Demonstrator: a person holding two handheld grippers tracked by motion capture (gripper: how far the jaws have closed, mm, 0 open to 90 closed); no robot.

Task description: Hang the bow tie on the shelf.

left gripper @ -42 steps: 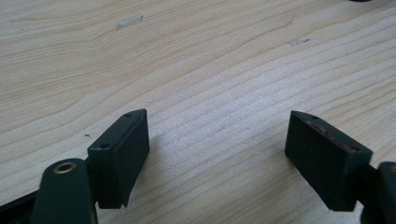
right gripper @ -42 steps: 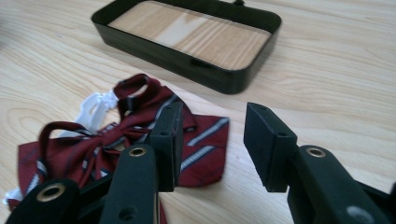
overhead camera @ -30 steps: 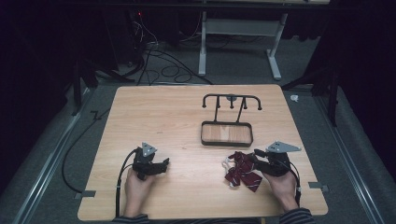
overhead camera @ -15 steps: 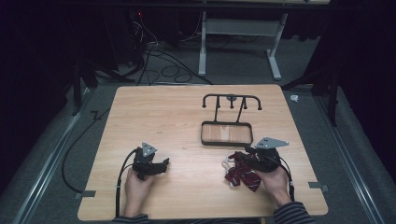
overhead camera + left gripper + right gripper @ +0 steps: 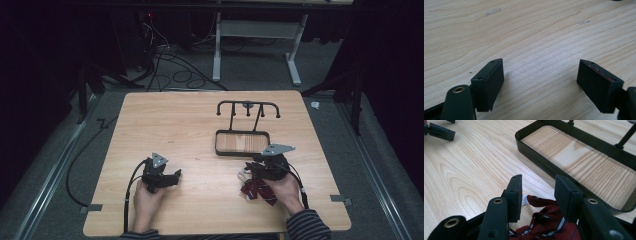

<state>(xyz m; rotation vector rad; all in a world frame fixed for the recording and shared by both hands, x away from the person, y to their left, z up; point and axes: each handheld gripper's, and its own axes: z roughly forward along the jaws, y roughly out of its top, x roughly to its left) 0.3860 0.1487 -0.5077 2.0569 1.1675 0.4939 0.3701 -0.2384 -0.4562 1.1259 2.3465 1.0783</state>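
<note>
Right gripper (image 5: 537, 192) jaws partly spread, straddling the top of a dark red striped cloth (image 5: 549, 220); cloth sits between them, jaws not pressed onto it as far as I can tell. White tag or label bit (image 5: 525, 200) pokes out at the cloth's edge, no readable writing on it. In the high view the right gripper (image 5: 257, 170) sits just in front of the black rack tray (image 5: 218, 144), the cloth (image 5: 256, 190) bunched on the counter (image 5: 200, 120) under and beside the hand (image 5: 287, 192), on the near side of the tray. Tray wall (image 5: 534, 155) is close beyond the jaws in the right gripper view, wood base inside. Rack's hooked rail (image 5: 248, 104) rises at the tray's far side.

Left gripper (image 5: 540, 75) jaws spread wide, nothing between them, just bare wood grain. High view: left gripper (image 5: 170, 176) rests low on the counter, well apart from the tray, to its left and nearer the person, held by the left hand (image 5: 147, 200). Cable (image 5: 131, 182) trails off it.

No brands or writing legible anywhere.
</note>
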